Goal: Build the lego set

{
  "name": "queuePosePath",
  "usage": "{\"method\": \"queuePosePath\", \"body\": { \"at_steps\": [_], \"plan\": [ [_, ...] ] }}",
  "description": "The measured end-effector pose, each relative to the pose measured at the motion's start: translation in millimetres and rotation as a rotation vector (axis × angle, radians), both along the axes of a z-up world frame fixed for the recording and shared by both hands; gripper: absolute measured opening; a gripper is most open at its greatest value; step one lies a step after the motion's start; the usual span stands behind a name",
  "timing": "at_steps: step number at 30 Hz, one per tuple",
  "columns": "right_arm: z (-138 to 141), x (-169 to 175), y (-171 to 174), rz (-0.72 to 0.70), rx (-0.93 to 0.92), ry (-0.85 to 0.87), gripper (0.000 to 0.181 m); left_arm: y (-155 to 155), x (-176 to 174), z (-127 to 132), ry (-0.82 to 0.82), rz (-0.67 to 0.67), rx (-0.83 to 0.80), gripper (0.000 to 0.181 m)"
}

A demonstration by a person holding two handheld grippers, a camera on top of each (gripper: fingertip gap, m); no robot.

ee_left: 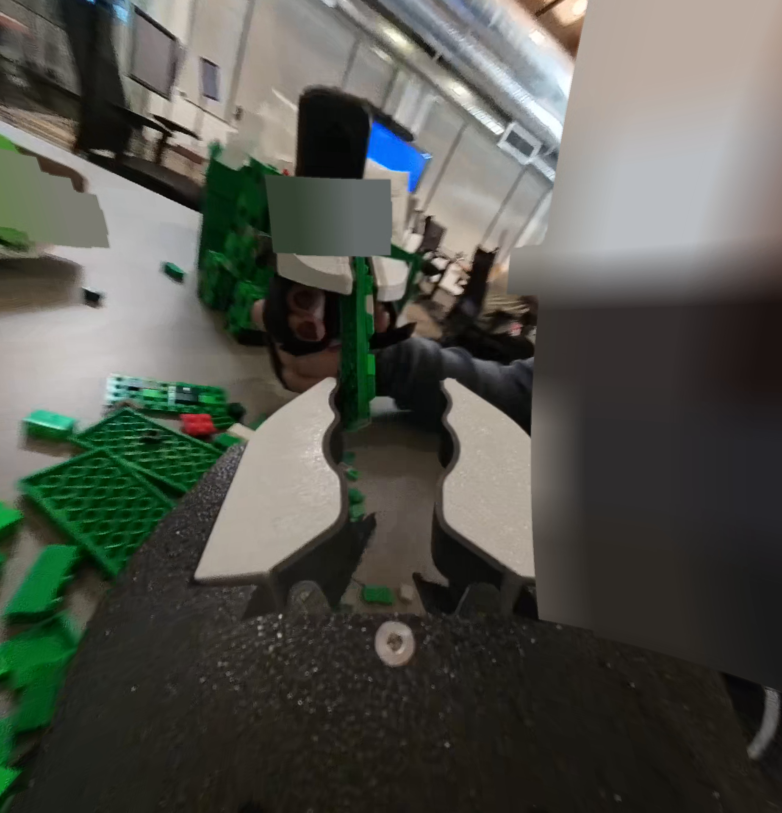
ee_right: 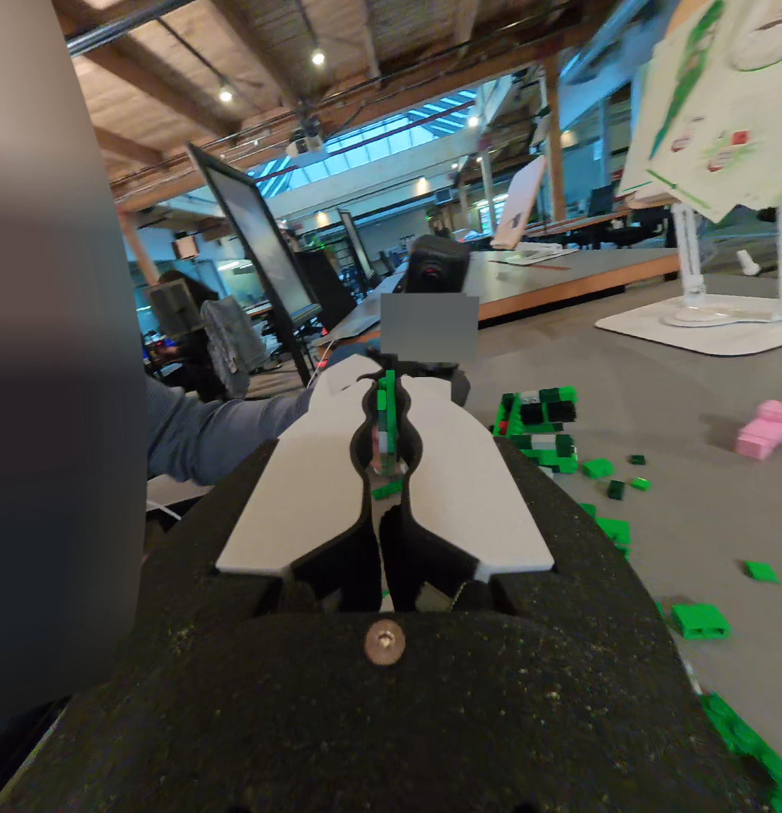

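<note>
Your right gripper (ee_right: pixel 387 396) is clamped on a thin green lego panel (ee_right: pixel 388 418), held on edge between the white fingers (ee_right: pixel 446 466). Your left gripper (ee_left: pixel 391 404) has its fingers apart; the same panel (ee_left: pixel 356 352) stands at 12 o'clock from its fingertips, just beside the left finger (ee_left: pixel 283 475), and I cannot tell if it touches. On the grey table (ee_left: pixel 94 334), green grid plates (ee_left: pixel 120 475) lie at 9 o'clock of the left gripper. A green and black built block (ee_right: pixel 539 426) and loose green bricks (ee_right: pixel 699 620) lie at 3 o'clock of the right gripper.
</note>
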State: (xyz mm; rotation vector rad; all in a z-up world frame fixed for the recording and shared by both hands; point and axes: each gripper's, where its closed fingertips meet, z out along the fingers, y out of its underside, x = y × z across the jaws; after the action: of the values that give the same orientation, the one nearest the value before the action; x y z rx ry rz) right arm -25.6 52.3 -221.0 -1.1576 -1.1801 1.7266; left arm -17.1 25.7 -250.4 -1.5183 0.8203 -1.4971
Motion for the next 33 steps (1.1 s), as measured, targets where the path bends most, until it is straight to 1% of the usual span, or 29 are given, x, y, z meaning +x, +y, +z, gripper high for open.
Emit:
{"method": "queuePosePath", "body": {
  "at_steps": [1, 2, 4, 5, 7, 9, 11, 12, 13, 14, 15, 17, 18, 20, 22, 23, 24, 26, 28, 30, 33],
  "plan": [
    [1, -1, 2, -0.013, -0.01, 0.005, 0.007, 3, 0, -2, 0.03, 0.039, 0.035, 0.036],
    [2, -2, 2, -0.017, -0.014, 0.007, 0.007, 6, 1, -3, 0.052, 0.071, 0.061, 0.033],
    [2, -4, 1, -0.026, -0.005, 0.009, 0.006, 15, -1, -5, 0.092, 0.148, 0.097, 0.008],
    [2, -5, 3, -0.051, 0.006, 0.003, 0.006, 18, -3, -5, 0.103, 0.175, 0.111, 0.006],
    [0, -7, 5, -0.095, 0.051, -0.023, 0.008, 16, -5, -6, 0.105, 0.155, 0.085, 0.006],
    [-5, -7, 7, -0.113, 0.075, -0.071, 0.025, 14, -6, -5, 0.083, 0.125, 0.065, 0.006],
    [-11, -6, 2, -0.059, 0.062, -0.119, 0.032, 11, -8, -4, 0.089, 0.109, 0.07, 0.006],
    [-14, -5, -1, -0.028, 0.05, -0.139, 0.032, 11, -8, -6, 0.108, 0.106, 0.078, 0.006],
    [-16, -5, -4, -0.002, 0.044, -0.155, 0.027, 10, -8, -8, 0.13, 0.106, 0.088, 0.006],
    [-18, -5, -6, 0.011, 0.048, -0.163, 0.015, 10, -7, -10, 0.15, 0.114, 0.097, 0.006],
    [-19, -6, -5, 0.001, 0.06, -0.166, 0.007, 13, -8, -11, 0.168, 0.14, 0.109, 0.006],
    [-20, -8, 1, -0.048, 0.07, -0.178, 0.006, 21, -11, -12, 0.192, 0.206, 0.141, 0.007],
    [-21, -9, 6, -0.08, 0.057, -0.191, 0.006, 26, -13, -13, 0.218, 0.254, 0.163, 0.012],
    [-24, -12, 17, -0.151, 0.024, -0.217, 0.006, 38, -19, -16, 0.309, 0.374, 0.277, 0.029],
    [-27, -14, 26, -0.205, -0.026, -0.23, 0.006, 53, -33, -13, 0.456, 0.575, 0.486, 0.046],
    [-27, -15, 29, -0.22, -0.049, -0.231, 0.006, 57, -39, -12, 0.543, 0.657, 0.607, 0.05],
    [-28, -16, 32, -0.238, -0.068, -0.232, 0.006, 58, -42, -12, 0.63, 0.703, 0.716, 0.05],
    [-29, -17, 38, -0.285, -0.102, -0.236, 0.006, 59, -39, -18, 0.781, 0.723, 0.852, 0.048],
    [-29, -19, 40, -0.311, -0.122, -0.238, 0.006, 63, -39, -26, 0.911, 0.753, 0.912, 0.047],
    [-30, -21, 40, -0.33, -0.125, -0.248, 0.006, 69, -44, -28, 1.004, 0.806, 0.963, 0.044],
    [-32, -27, 38, -0.35, -0.156, -0.253, 0.006, 75, -51, -25, 1.05, 0.884, 0.971, 0.038]
  ]
}}
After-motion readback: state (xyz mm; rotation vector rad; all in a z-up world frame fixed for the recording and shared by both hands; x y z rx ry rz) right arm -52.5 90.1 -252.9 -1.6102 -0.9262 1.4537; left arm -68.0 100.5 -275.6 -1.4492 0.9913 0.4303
